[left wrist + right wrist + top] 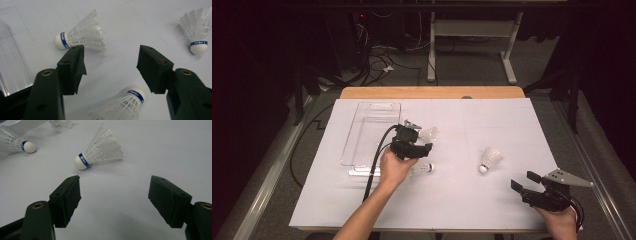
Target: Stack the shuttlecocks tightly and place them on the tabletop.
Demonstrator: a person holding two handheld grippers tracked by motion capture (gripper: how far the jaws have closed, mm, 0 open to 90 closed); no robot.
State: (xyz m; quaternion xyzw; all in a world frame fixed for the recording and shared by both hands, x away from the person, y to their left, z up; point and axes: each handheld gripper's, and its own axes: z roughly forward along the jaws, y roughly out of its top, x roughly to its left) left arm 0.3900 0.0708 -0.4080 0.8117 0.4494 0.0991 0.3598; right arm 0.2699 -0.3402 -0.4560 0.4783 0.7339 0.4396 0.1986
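Fingers of the left gripper (428, 146) are held wide open, empty, over a shuttlecock (120, 106) beside the clear tray (362, 150); the right gripper (524, 181), likewise open, is held low near the table's (492, 210) front edge.

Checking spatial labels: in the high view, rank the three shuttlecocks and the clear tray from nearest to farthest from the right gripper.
From the right gripper:
1. Shuttlecock at centre-right, alone on the white sheet.
2. Shuttlecock by the left hand.
3. Shuttlecock beyond the left gripper.
4. Clear tray, far left.
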